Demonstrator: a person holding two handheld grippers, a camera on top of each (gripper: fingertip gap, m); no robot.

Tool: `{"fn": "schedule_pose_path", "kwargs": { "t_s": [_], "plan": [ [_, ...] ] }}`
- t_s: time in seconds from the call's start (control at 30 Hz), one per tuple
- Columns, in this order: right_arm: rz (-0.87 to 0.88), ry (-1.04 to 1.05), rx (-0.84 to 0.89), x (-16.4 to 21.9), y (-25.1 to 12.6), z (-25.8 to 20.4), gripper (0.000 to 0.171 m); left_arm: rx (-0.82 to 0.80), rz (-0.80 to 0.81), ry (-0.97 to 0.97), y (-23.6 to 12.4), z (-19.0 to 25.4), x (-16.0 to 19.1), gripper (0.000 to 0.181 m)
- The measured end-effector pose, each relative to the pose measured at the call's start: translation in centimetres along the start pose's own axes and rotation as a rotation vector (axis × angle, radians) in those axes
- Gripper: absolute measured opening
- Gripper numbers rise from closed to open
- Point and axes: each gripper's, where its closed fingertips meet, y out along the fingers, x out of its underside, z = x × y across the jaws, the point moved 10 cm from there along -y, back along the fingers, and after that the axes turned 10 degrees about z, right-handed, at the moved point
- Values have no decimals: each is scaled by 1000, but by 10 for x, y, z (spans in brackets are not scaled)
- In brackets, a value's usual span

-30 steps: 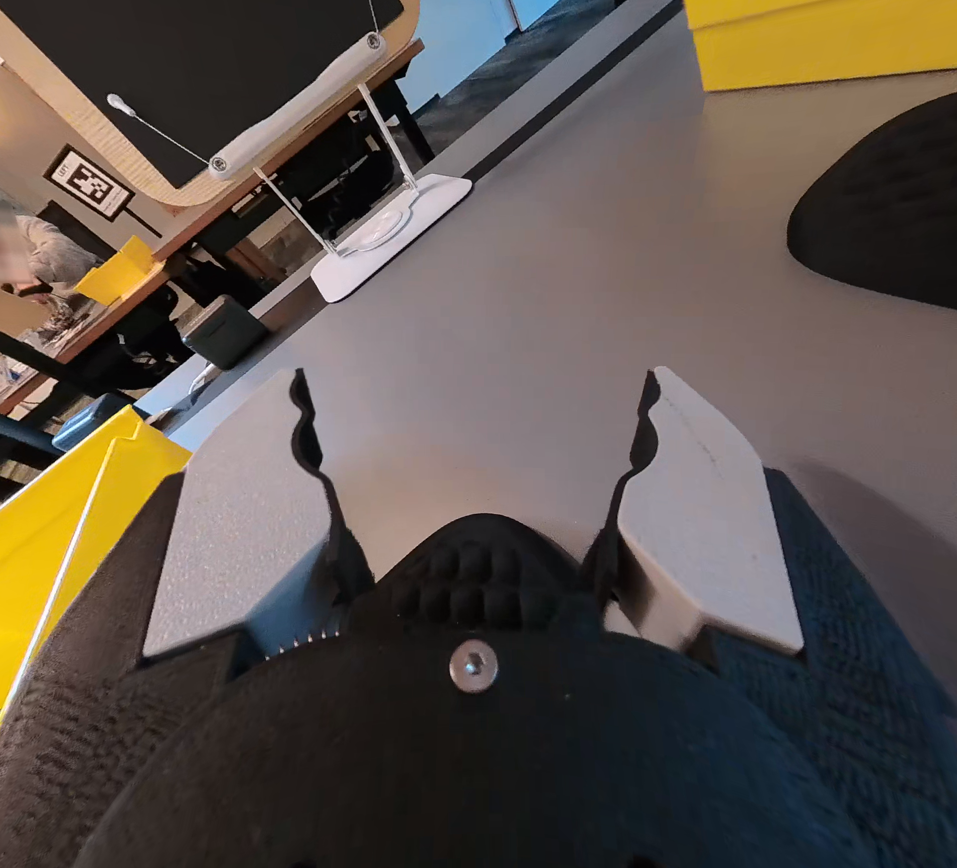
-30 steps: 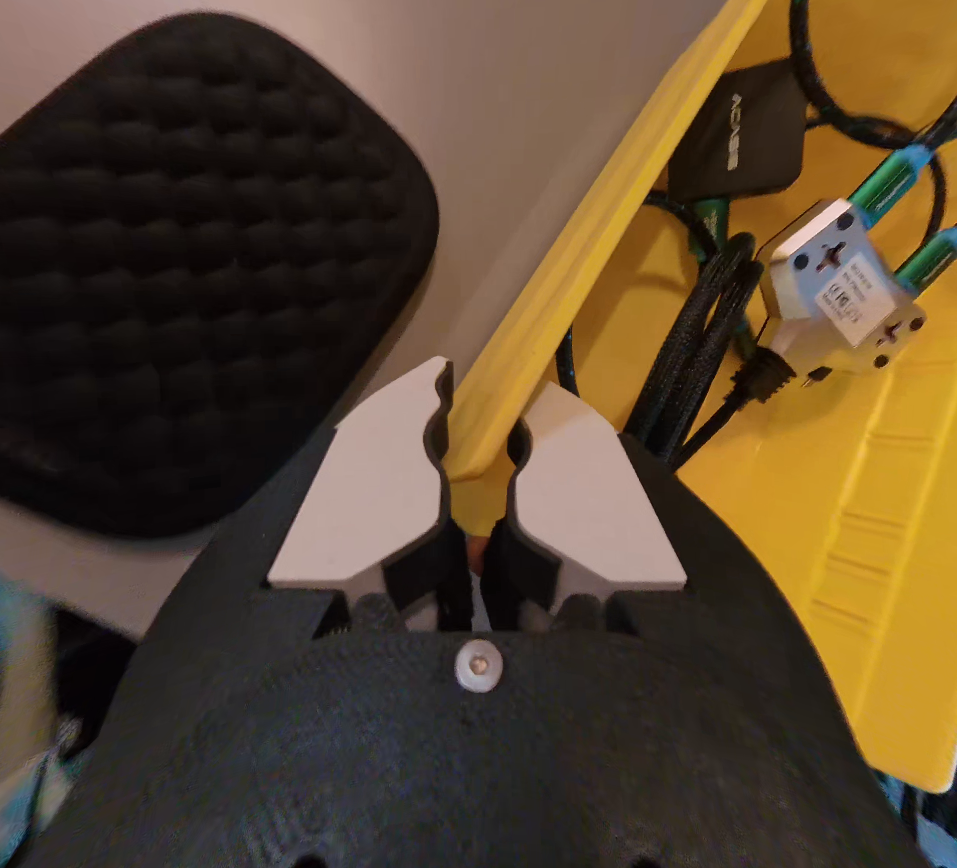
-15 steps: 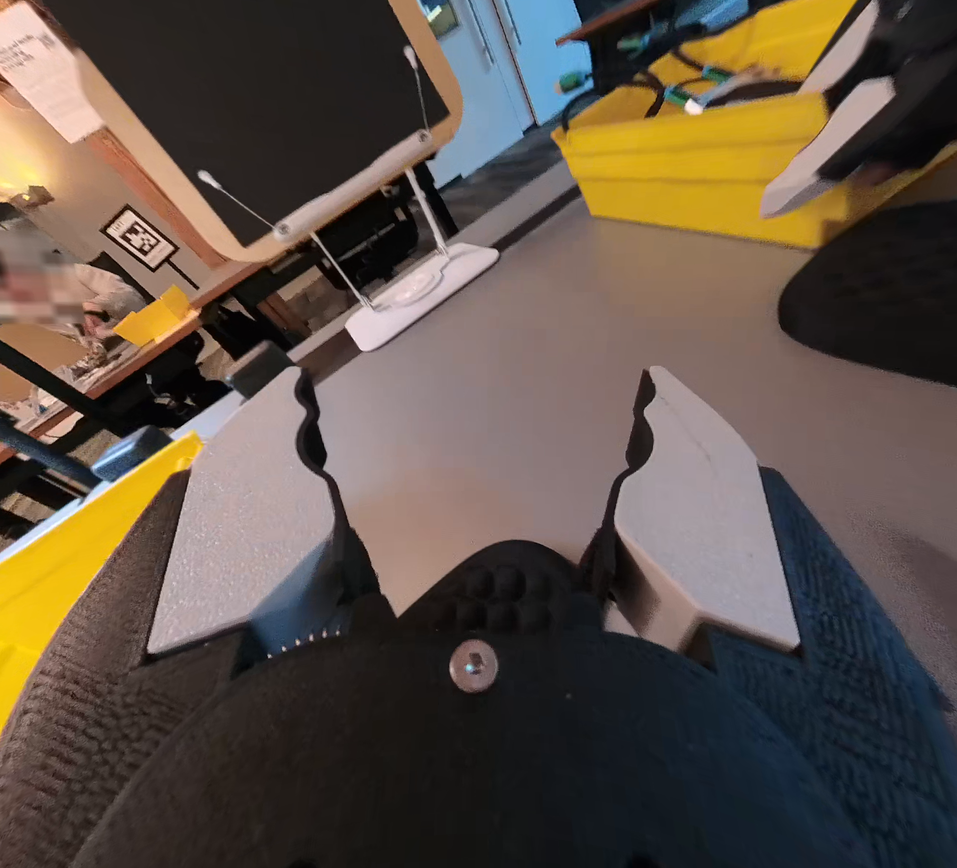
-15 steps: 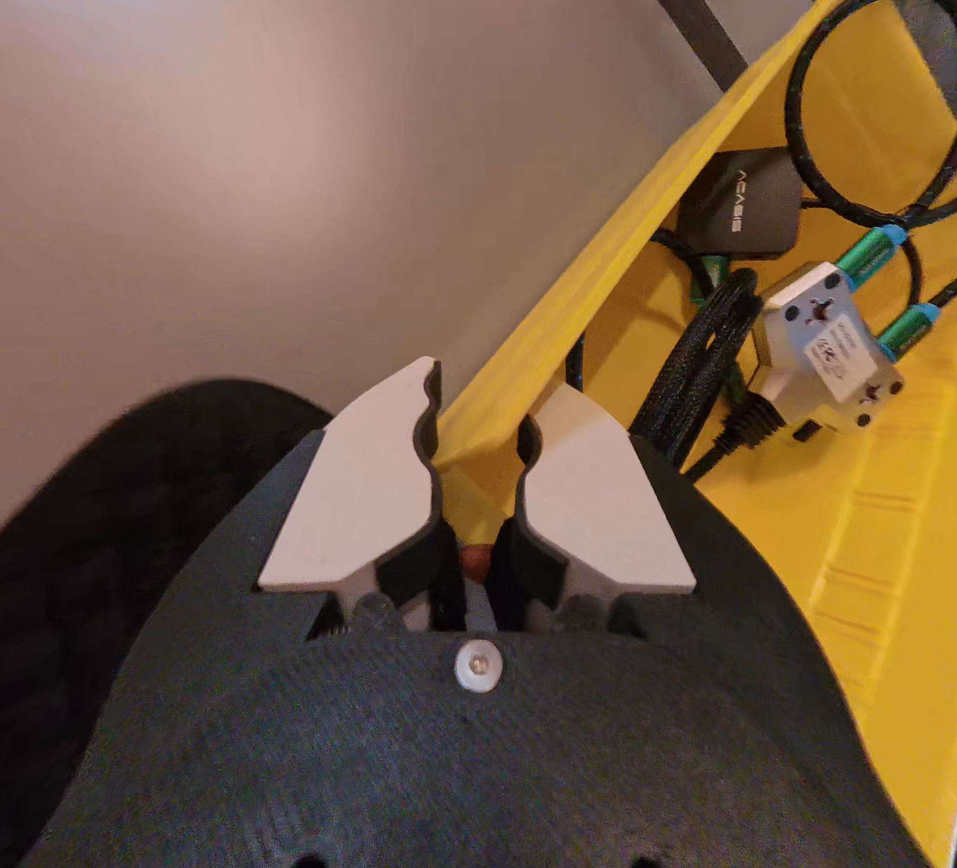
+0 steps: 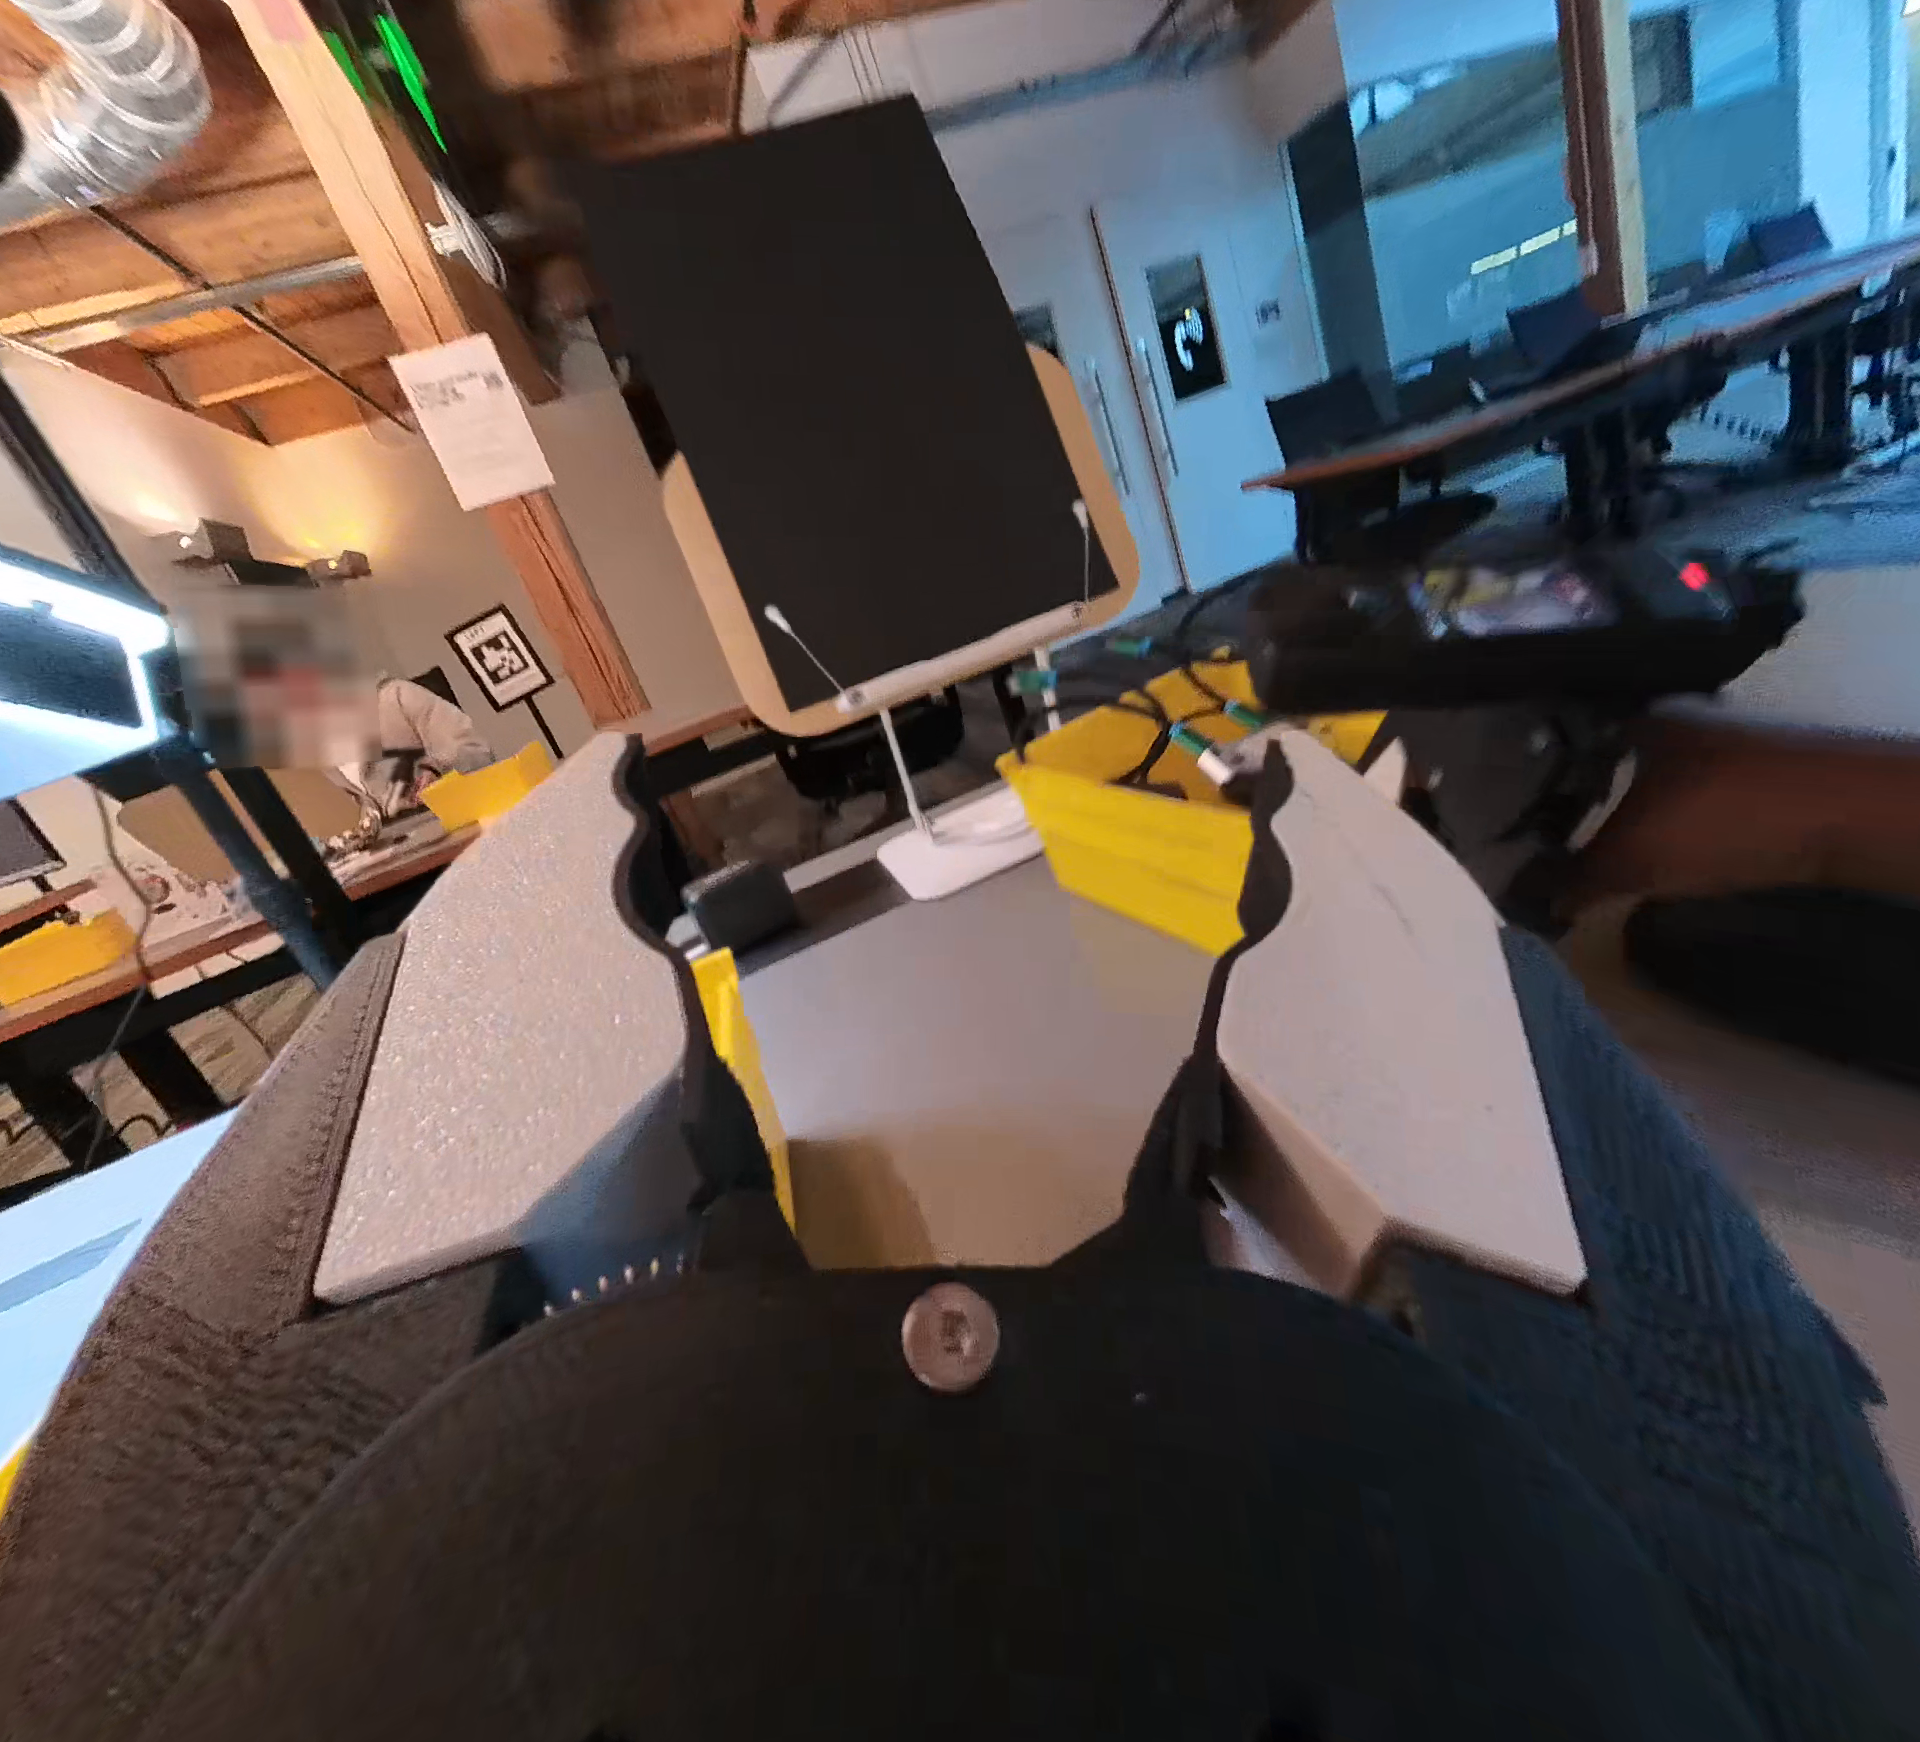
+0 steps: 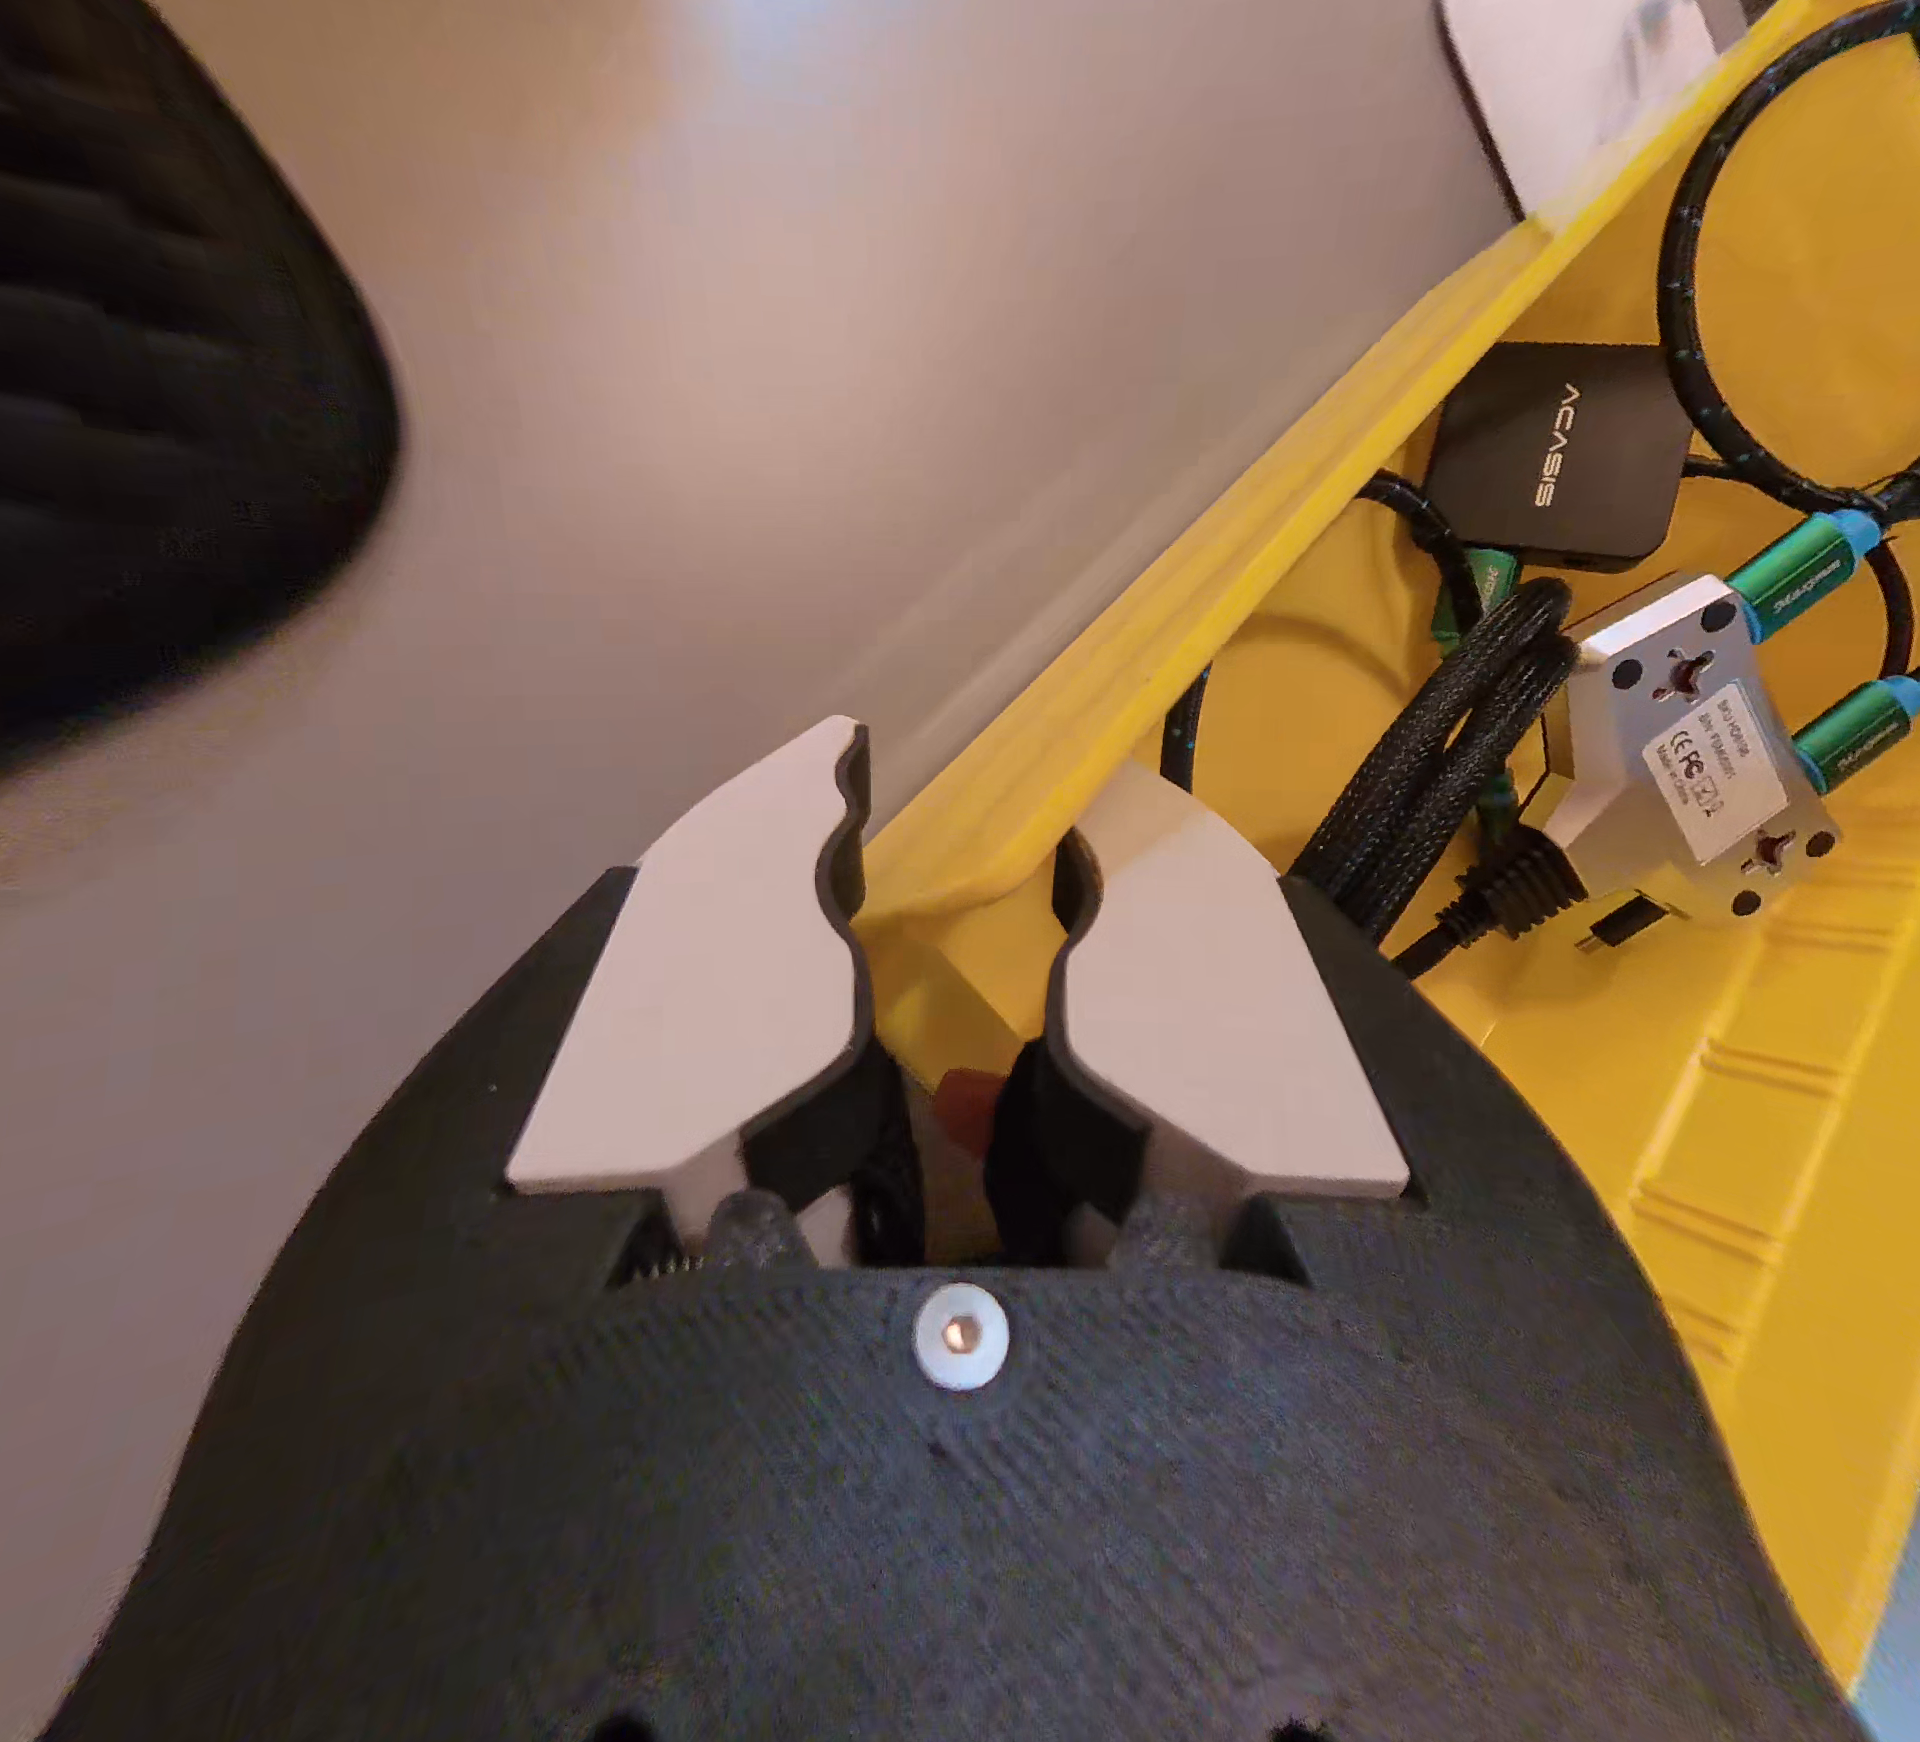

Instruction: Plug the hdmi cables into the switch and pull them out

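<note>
R gripper [image 6: 961,845] is clamping the near corner of the yellow bin [image 6: 1226,612], jaws narrowed onto the rim w/ the wall wedged between them; one finger is sitting outside over the grey table [image 6: 831,238], the other inside the bin. Nothing else is in its grasp.

Inside the bin, up and to the right of those fingers, the silver hdmi switch [image 6: 1683,757] is lying underside up, its long axis running roughly diagonal, away from the R gripper. Two green-ended hdmi cables [image 6: 1808,549] are sitting at its far side, apparently plugged already, though can't confirm seating. A black braided cable [image 6: 1444,736] is bunching between switch and bin wall; a dark box [image 6: 1558,466] is lying beyond.

L gripper [image 5: 951,819] is hanging wide open and empty above the table, well apart from the bin, pointing across the room. A black pad [image 6: 156,342] is lying on the table between.

Judgement: R is much nearer the switch, but it's busy w/ the bin, so any reach means letting go first or bringing L across.
</note>
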Motion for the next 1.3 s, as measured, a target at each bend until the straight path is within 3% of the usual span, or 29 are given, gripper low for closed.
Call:
{"fn": "schedule_pose_path", "kwargs": {
  "t_s": [0.27, 0.4, 0.53, 0.63, 0.77, 0.87, 0.9, 0.97, 1.0, 1.03, 1.07, 1.13, 1.2, 1.3],
  "plan": [
    [138, -67, -165, -68, 41, -48, 35, -184, 42, 45, -41, -46, -18, 103],
    [338, -30, -202, -77, 41, -53, 52, -343, -31, 81, -67, -78, -11, 99],
    [535, -34, -163, -74, 17, -52, 58, -599, -234, 75, -101, -119, 22, 94],
    [682, 28, -263, -74, -1, -64, 60, -745, -389, 37, -128, -146, 61, 93],
    [725, 3, -424, -75, -8, -90, 60, -647, -432, -390, -137, -159, 104, 93],
    [706, -55, -485, -75, -3, -109, 62, -659, -366, -400, -139, -163, 107, 85],
    [692, -72, -502, -74, 0, -115, 63, -663, -369, -383, -142, -162, 108, 77],
    [652, -84, -537, -72, 7, -123, 65, -637, -451, -427, -149, -158, 97, 44],
    [641, -80, -551, -71, 9, -126, 65, -556, -529, -477, -153, -152, 89, 28],
    [641, -73, -562, -70, 10, -128, 66, -434, -585, -524, -155, -145, 81, 23],
    [650, -61, -565, -70, 10, -130, 67, -384, -621, -520, -157, -139, 74, 31],
    [677, -12, -556, -72, 12, -131, 73, -434, -673, -390, -159, -139, 68, 38],
    [695, 45, -538, -74, 14, -133, 77, -456, -611, -294, -153, -139, 68, 65],
    [658, 19, -472, -77, 18, -141, 82, -534, -516, -158, -145, -147, 87, 72]
  ]
}}
